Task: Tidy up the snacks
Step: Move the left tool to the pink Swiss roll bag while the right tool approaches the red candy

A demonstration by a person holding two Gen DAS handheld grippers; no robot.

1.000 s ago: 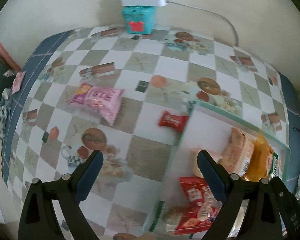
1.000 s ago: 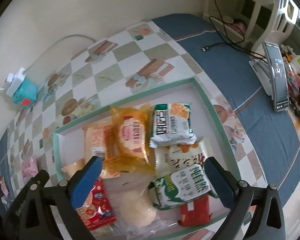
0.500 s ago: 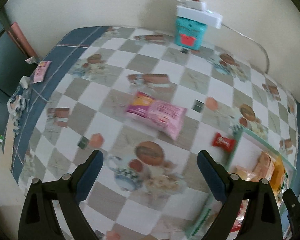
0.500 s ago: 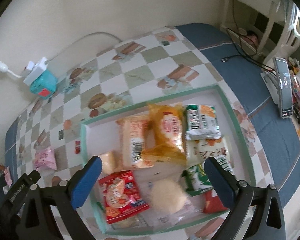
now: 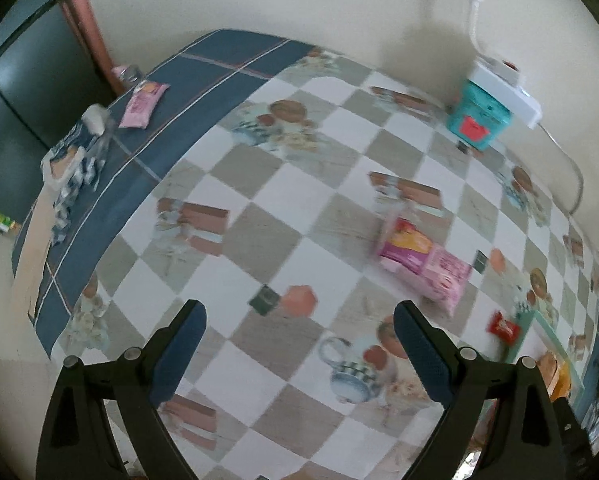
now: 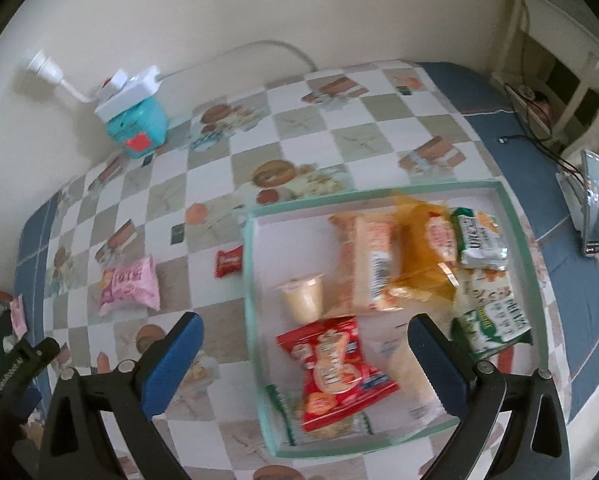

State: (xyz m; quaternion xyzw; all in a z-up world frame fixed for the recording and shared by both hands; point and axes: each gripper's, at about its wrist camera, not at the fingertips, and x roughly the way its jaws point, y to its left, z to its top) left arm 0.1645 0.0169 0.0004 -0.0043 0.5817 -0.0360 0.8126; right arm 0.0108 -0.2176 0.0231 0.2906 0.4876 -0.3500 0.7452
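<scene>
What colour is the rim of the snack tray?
Pale mint green rim around a white inside, clearest in the right wrist view.

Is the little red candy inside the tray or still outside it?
Outside. The little red candy lies on the checked tablecloth, just beside the tray's green rim, while the other snacks sit inside.

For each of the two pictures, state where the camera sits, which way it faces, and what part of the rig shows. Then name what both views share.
Left wrist: on the left claw, facing steeply down at the tablecloth; both fingers show, open, empty.
Right wrist: on the right claw, facing down over the tray of snacks; both fingers show, open, plus part of the left claw at the left edge.
Shared: pink packet, red candy, teal box.
</scene>
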